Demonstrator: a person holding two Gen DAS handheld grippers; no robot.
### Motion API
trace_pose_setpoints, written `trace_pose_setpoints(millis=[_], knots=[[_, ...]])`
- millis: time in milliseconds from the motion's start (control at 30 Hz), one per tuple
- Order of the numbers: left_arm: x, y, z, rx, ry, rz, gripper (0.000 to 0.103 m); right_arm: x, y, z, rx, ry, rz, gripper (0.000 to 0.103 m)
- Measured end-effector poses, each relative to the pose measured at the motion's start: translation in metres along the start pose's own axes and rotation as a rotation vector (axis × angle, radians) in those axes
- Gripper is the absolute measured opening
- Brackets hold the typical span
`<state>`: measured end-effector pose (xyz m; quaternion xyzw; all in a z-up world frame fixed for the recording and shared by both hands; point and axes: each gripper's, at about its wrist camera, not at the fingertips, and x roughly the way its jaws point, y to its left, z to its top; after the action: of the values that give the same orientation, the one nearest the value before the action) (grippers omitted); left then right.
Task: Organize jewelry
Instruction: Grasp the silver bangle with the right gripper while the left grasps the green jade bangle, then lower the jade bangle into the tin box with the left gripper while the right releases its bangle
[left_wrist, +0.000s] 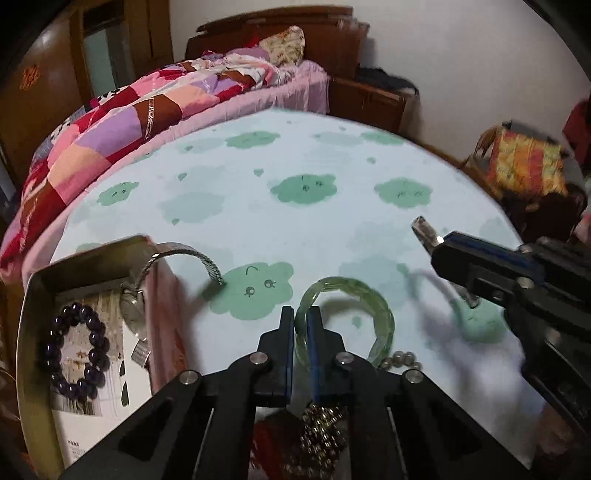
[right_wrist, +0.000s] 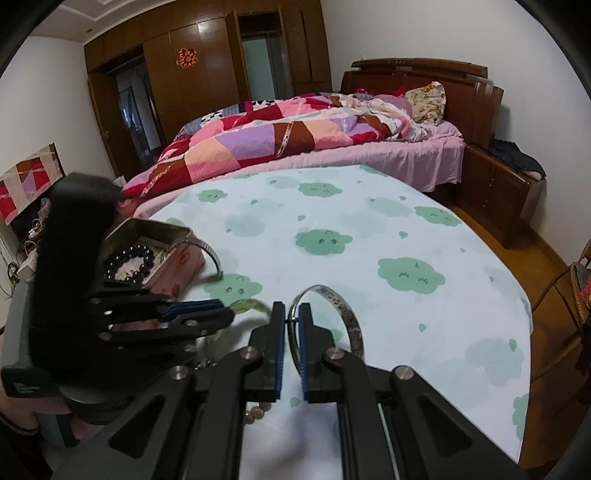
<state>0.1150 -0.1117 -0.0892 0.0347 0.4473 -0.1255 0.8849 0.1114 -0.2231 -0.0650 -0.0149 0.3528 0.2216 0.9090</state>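
Note:
My left gripper (left_wrist: 300, 314) is shut on a green jade bangle (left_wrist: 380, 317), which it holds just over the cloud-print cloth (left_wrist: 295, 155). My right gripper (right_wrist: 291, 314) is shut on a silver bangle (right_wrist: 351, 317); in the left wrist view it (left_wrist: 424, 229) comes in from the right with the bangle's edge showing. An open pink tin box (left_wrist: 37, 295) at the left holds a dark bead bracelet (left_wrist: 77, 350). A metal-band watch (left_wrist: 184, 258) hangs over the box's rim. Pearl beads (left_wrist: 400, 360) and a dark bead bracelet (left_wrist: 321, 432) lie under my left gripper.
A bed with a patchwork quilt (right_wrist: 295, 136) stands behind the table. A wooden wardrobe (right_wrist: 207, 74) lines the far wall. A wicker chair (left_wrist: 524, 166) stands at the right beyond the table edge. A red item (left_wrist: 273, 432) lies near the beads.

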Motion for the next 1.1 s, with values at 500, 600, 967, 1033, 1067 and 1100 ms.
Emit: trace_pose_setpoints(millis=[500, 600, 967, 1033, 1067, 1100], knots=[[-0.095, 0.045, 0.001, -0.088, -0.239, 0.067, 0.006, -0.014, 0.036, 0.020, -0.071, -0.052, 0.030, 0.009], [-0.101, 0.061, -0.001, -0.115, -0.252, 0.085, 0.006, -0.011, 0.047, 0.026, -0.092, -0.053, 0.044, 0.009], [-0.105, 0.114, -0.016, -0.210, -0.254, 0.169, 0.006, 0.004, 0.090, 0.042, -0.166, -0.047, 0.108, 0.009], [-0.104, 0.119, -0.018, -0.219, -0.251, 0.177, 0.006, 0.007, 0.098, 0.045, -0.180, -0.046, 0.118, 0.009], [-0.103, 0.123, -0.020, -0.224, -0.248, 0.180, 0.006, 0.008, 0.102, 0.045, -0.187, -0.046, 0.122, 0.009], [-0.102, 0.125, -0.021, -0.226, -0.247, 0.181, 0.006, 0.010, 0.107, 0.046, -0.195, -0.045, 0.127, 0.009]])
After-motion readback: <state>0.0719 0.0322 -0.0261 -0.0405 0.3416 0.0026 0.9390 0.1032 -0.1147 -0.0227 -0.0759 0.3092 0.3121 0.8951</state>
